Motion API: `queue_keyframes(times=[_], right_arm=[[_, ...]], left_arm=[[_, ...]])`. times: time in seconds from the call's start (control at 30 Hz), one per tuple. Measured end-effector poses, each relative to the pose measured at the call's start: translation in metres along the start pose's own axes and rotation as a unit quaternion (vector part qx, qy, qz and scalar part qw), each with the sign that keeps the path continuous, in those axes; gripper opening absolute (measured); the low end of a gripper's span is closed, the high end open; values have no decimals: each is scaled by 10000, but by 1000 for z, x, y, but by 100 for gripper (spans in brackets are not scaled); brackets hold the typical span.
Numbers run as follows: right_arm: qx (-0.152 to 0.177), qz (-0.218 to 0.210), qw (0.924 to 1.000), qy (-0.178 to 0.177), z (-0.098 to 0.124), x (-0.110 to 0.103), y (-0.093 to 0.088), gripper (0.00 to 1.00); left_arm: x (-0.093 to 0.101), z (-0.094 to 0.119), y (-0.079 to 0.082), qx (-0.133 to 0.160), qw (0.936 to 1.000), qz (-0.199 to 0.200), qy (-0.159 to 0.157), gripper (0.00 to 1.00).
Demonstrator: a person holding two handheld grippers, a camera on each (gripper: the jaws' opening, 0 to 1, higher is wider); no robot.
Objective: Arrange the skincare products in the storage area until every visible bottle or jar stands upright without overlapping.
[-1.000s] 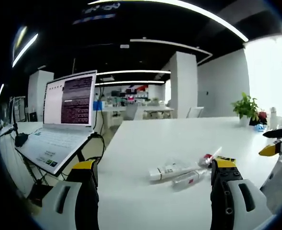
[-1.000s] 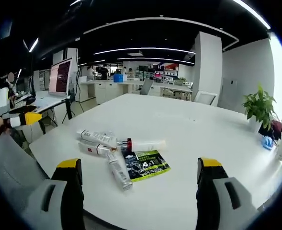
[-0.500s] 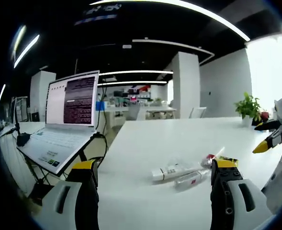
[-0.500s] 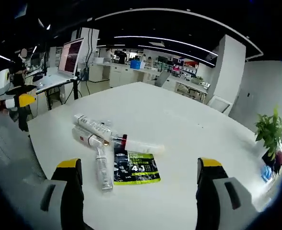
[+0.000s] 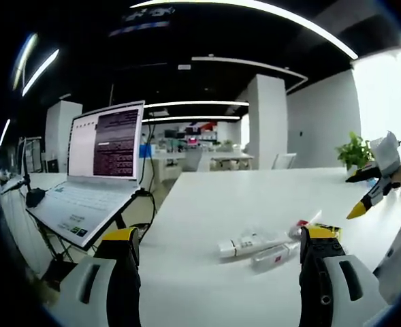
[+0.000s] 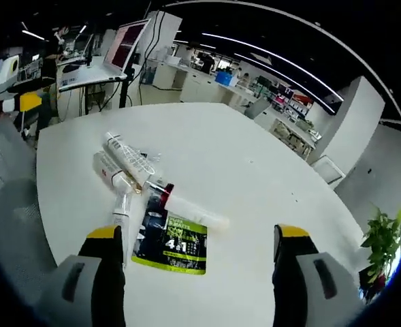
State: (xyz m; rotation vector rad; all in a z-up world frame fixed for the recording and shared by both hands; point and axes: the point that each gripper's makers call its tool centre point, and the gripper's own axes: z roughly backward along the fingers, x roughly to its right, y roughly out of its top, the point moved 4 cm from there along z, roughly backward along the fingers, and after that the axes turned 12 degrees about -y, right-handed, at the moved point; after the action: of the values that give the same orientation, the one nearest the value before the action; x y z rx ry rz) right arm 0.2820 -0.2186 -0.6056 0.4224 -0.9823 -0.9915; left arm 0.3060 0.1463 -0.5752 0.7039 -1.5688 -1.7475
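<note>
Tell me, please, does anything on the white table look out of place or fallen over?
Yes. The skincare tubes lie flat in a crossed pile on the white table beside a green-and-black packet, none upright. Both tools, left and right, are open and hold nothing.

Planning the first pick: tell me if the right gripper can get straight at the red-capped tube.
Probably yes. The right gripper hangs open above the red-capped tube, nothing covering it; the green sachet lies close beside it.
</note>
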Motion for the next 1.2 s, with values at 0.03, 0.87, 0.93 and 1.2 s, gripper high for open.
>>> queue_keyframes(times=[0.03, 0.87, 0.93, 1.2], right_arm=[[-2, 81, 10000, 43, -3, 0, 0, 87], [-362, 1566, 9770, 1399, -67, -12, 14, 45], [-458, 1661, 9735, 1504, -71, -13, 14, 44], [-870, 2015, 9582, 1834, -87, -17, 7, 38]], left_arm=[[-1, 0, 0, 1, 10000, -29, 43, 97], [-6, 0, -4, -124, 9998, -89, 161, 97], [-6, 0, -5, -141, 9997, -96, 164, 97], [-7, -1, -7, -220, 9995, -101, 194, 97]])
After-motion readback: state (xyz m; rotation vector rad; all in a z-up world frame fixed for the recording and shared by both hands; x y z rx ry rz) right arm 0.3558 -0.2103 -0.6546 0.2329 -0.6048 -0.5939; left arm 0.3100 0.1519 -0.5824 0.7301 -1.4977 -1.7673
